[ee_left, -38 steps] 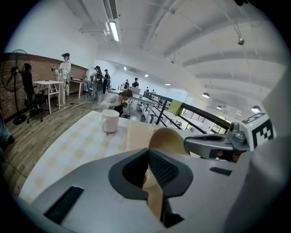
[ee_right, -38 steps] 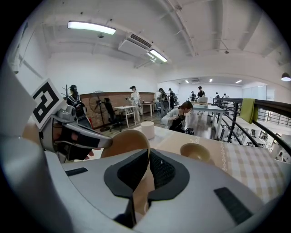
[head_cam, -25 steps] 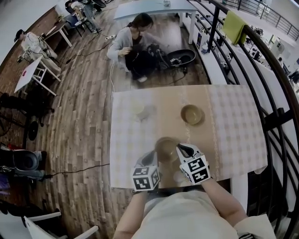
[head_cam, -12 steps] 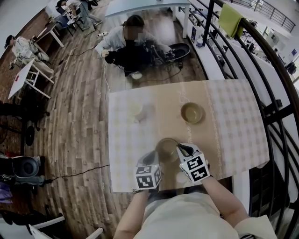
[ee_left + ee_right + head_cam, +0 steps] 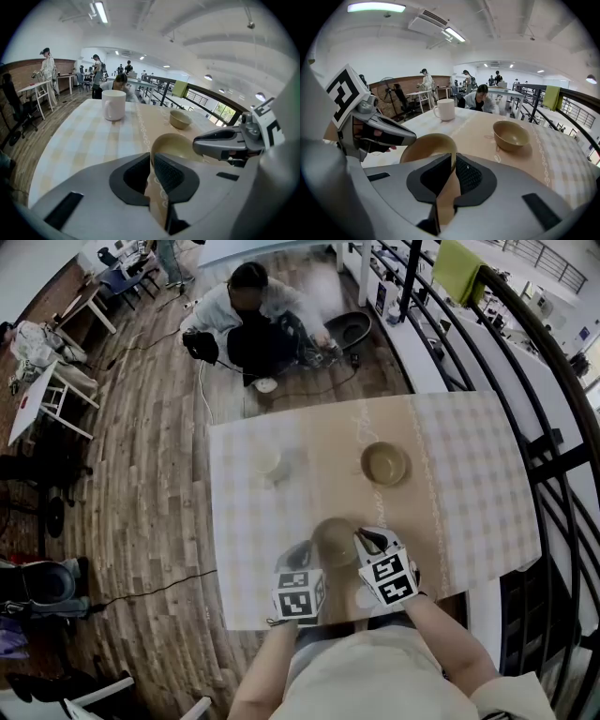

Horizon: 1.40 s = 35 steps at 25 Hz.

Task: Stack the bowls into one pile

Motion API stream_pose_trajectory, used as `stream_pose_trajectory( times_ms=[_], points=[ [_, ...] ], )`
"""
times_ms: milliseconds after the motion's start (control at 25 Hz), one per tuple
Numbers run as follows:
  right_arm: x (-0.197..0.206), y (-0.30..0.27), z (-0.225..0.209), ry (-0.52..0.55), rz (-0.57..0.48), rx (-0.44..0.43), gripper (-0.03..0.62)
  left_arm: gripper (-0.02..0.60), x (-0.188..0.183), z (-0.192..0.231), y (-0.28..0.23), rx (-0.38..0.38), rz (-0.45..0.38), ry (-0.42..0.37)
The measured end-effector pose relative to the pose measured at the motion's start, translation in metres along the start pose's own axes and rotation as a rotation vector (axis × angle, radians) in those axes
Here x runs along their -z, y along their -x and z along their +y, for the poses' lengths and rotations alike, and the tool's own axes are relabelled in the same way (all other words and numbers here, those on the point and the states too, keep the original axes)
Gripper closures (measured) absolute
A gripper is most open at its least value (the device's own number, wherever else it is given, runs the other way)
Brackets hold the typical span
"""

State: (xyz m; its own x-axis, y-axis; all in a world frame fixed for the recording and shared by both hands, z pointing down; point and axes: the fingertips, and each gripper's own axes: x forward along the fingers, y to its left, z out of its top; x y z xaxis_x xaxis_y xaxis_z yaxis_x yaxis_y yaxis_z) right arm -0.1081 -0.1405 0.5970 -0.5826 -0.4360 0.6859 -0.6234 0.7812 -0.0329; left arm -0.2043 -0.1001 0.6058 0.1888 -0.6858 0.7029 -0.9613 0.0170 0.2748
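tan runner over checked table (image 5: 469, 484). tan bowl (image 5: 335, 540) near front edge, left gripper (image 5: 307, 555) and right gripper (image 5: 363, 539) each clamped on opposite rim. likely best: keep level, carry over second bowl (image 5: 384, 463) mid-table toward far-right corner, lower centred, release together. white mug (image 5: 268, 459) toward far-left corner, clear of path.

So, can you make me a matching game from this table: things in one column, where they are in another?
1 near bowl
2 far bowl
3 white mug
4 green cloth

A draped over the railing
B pinched at its rim by left gripper and right gripper
C alone on the beige strip
D table's far left

Pairs: 1-B, 2-C, 3-D, 4-A
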Motion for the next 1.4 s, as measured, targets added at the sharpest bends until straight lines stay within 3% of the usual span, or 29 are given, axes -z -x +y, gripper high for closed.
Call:
stream_pose_trajectory(
  times_ms=[200, 320, 520, 1400],
  points=[
    [-0.001, -0.003, -0.002, -0.006, -0.007, 0.01, 0.563, 0.567, -0.003, 0.002, -0.001, 0.015, 0.001, -0.004],
    [0.001, -0.004, 0.0, -0.011, 0.004, 0.005, 0.528, 0.511, -0.002, 0.003, -0.004, 0.023, 0.003, -0.01],
    [0.007, -0.006, 0.001, -0.016, 0.025, 0.01, 0.52, 0.497, 0.001, 0.003, -0.006, 0.034, 0.018, 0.0],
    [0.001, -0.01, 0.003, -0.14, 0.022, 0.106, 0.52, 0.533, 0.006, -0.002, -0.011, 0.122, 0.06, 0.014]
  ],
)
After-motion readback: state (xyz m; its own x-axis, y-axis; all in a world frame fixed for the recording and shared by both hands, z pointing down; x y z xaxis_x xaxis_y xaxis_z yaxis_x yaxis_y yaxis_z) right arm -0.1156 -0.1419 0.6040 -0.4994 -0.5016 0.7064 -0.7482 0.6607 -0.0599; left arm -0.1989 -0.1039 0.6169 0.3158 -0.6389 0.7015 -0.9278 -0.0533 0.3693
